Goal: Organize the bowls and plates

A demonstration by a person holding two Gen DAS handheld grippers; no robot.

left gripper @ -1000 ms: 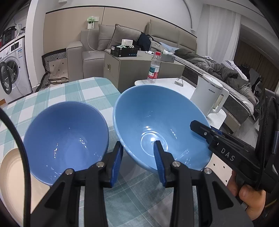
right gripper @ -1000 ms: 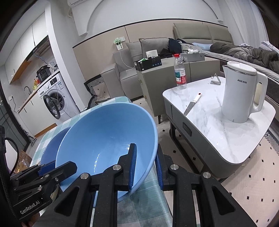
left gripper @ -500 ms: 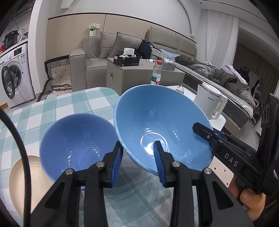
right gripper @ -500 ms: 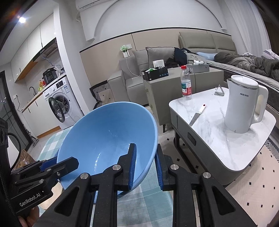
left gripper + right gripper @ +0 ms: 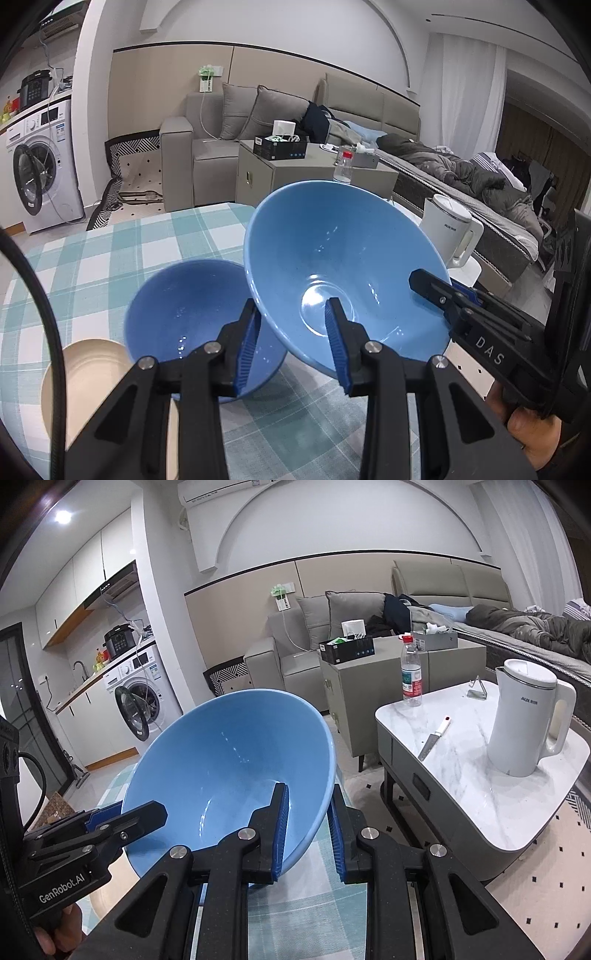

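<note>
A large light blue bowl (image 5: 332,251) hangs tilted in the air over the checked tablecloth (image 5: 110,251). My left gripper (image 5: 291,306) is shut on its near rim, one finger outside the wall and one inside. My right gripper (image 5: 307,790) is shut on the bowl (image 5: 229,760) at its opposite rim. It shows at the right of the left wrist view (image 5: 428,280), and the left gripper (image 5: 147,812) shows at the left of the right wrist view. A darker blue bowl (image 5: 184,317) stands on the table below, next to a beige plate (image 5: 85,373).
To the right of the table stands a marble coffee table (image 5: 480,775) with a white kettle (image 5: 524,716), a knife (image 5: 432,738) and a water bottle (image 5: 410,672). A grey cabinet (image 5: 388,675), a sofa (image 5: 221,147) and a washing machine (image 5: 37,177) lie farther off.
Both grippers have risen with the light blue bowl between them. The darker bowl and the beige plate stay on the table and now sit lower and smaller in the left wrist view.
</note>
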